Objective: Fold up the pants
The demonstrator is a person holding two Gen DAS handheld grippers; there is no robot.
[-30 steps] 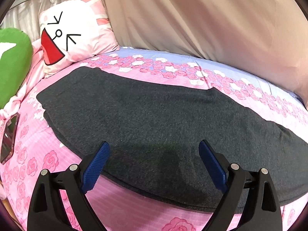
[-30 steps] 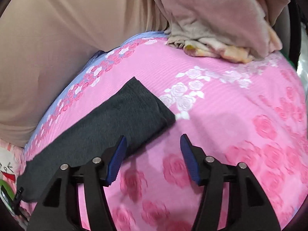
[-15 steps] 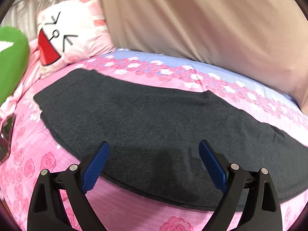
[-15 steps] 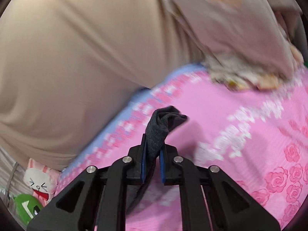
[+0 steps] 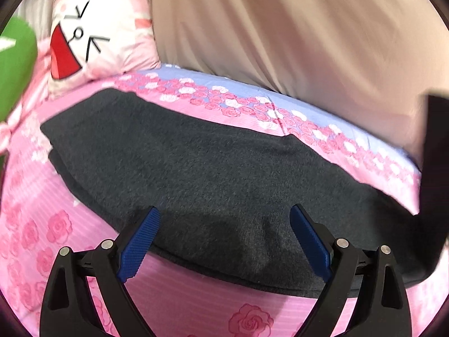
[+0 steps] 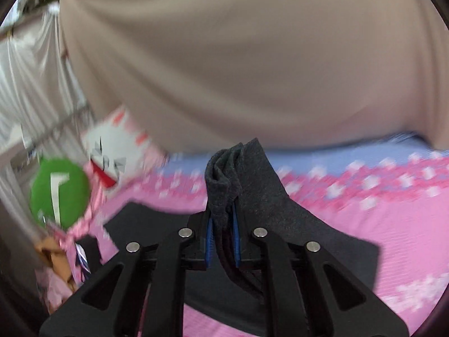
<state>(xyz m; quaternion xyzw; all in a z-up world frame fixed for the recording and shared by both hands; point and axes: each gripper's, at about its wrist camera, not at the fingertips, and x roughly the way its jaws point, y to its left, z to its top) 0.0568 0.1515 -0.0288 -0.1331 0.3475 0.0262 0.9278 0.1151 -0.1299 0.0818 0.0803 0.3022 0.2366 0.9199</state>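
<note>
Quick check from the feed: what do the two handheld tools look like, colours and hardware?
Both match: the left tool and right tool have matte black plastic fingers with triangular cutouts, silver round pivot pins, and blue ribbed rubber pads. No cables, markings, or sleeves are visible.

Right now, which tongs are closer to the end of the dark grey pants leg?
The right tongs. They are shut on the bunched end of the dark grey fleece pants, lifting it. The left tongs hang open by the near edge of the pants' middle, not gripping.
</note>
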